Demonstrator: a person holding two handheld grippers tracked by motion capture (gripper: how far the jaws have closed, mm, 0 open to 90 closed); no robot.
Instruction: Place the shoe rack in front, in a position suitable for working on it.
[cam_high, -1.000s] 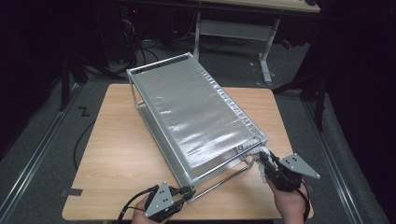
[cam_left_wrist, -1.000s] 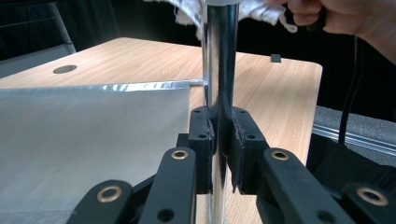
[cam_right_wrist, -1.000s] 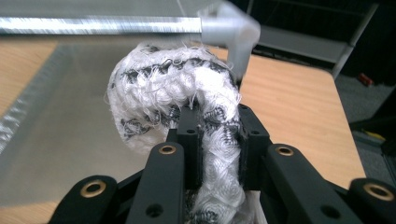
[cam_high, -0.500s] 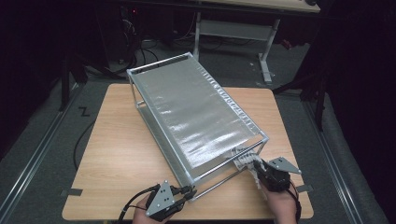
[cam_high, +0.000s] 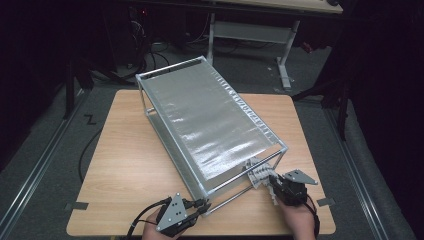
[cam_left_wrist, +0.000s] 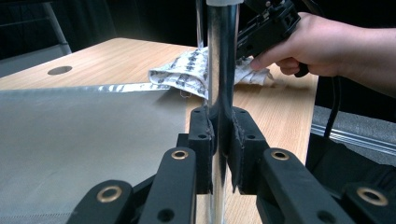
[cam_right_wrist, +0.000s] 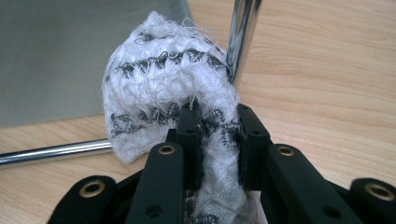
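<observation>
A: Starting at the fingers: the left gripper (cam_high: 199, 206) has its black fingers (cam_left_wrist: 201, 140) clamped tight on a shiny chrome post (cam_left_wrist: 222, 60) of the silver metal rack with foil-grey shelf panels (cam_high: 210, 120), at the rack's corner nearest the desk's front edge. The right gripper (cam_high: 272, 185) has its fingers (cam_right_wrist: 189, 135) pinched on a white knitted cloth with a black pattern (cam_right_wrist: 163, 88), bunched against the rack's post near the desk's front right corner.

B: So what could go wrong?

A: I'd judge a few things. The cloth is loosely bunched and frayed; a loose thread could snag on the chrome post or the lower rail (cam_right_wrist: 51, 153) as it is rubbed along. The grip takes only a fold of the fabric, so a hard wipe might pull the cloth out of the fingers. And pushing sideways on the post could make the rack slide or twist on the light wooden desk (cam_high: 125, 165) if the left hold slips on that smooth tube.

B: Any brands or writing?

A: None that I can read. The dark marks on the cloth look like woven pattern, not letters, and the rack and grippers carry no legible label.
</observation>
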